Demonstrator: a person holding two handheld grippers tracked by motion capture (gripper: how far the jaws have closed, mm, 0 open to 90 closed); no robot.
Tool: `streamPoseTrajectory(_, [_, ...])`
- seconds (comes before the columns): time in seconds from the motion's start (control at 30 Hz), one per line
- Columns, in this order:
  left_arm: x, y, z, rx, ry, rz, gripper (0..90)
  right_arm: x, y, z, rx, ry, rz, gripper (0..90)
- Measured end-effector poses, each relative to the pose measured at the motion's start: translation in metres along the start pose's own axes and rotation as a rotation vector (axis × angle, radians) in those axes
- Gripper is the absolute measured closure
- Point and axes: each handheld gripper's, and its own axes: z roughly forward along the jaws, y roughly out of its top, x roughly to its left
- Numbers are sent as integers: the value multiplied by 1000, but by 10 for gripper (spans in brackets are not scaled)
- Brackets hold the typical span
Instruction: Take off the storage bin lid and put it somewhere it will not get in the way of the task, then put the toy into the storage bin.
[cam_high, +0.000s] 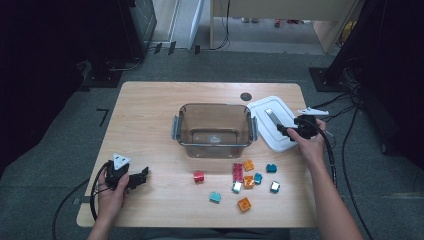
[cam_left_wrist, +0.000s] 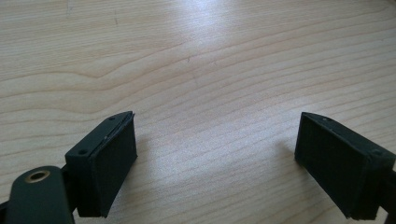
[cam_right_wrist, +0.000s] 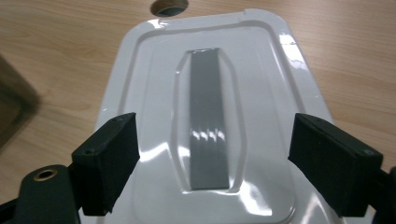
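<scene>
On the wooden table (cam_high: 150, 107), right of the clear container (cam_high: 214, 130), the white lid (cam_high: 272, 122) lies flat just ahead of the right gripper (cam_high: 292, 131), grey handle strip (cam_right_wrist: 209, 119) running along its reach. Both jaws gape wide, seemingly touching nothing. The left gripper (cam_high: 136, 178), also open and empty, rests well apart.

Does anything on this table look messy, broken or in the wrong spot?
Nothing looks broken or spilled. The white lid lies flat on the table, off the clear container and a little askew beside it. The small coloured blocks sit scattered loose in front of the container, none inside it.
</scene>
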Motion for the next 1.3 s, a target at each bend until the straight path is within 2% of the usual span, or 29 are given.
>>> streamPoseTrajectory(0.1, [0,0,0,0,0,0,127,4,-5,-10,-17,28,-4,153])
streamPoseTrajectory(0.3, [0,0,0,0,0,0,127,14,-14,-23,-12,46,-25,150])
streamPoseTrajectory(0.47, [0,0,0,0,0,0,127,27,-21,-33,-2,51,-58,150])
streamPoseTrajectory(0.67, [0,0,0,0,-1,1,127,40,-35,-44,-12,88,-30,151])
streamPoseTrajectory(0.77, [0,0,0,1,-1,1,127,46,-42,-48,-12,76,-27,153])
streamPoseTrajectory(0.87, [0,0,0,1,-1,1,127,51,-49,-53,-11,98,-22,175])
streamPoseTrajectory(1.03, [0,0,0,1,-2,1,127,64,-59,-66,-20,136,-40,196])
streamPoseTrajectory(1.17, [0,0,0,1,-3,2,127,74,-67,-77,-31,154,-31,215])
streamPoseTrajectory(1.3, [0,0,0,1,-5,5,127,85,-73,-82,-30,156,-68,221])
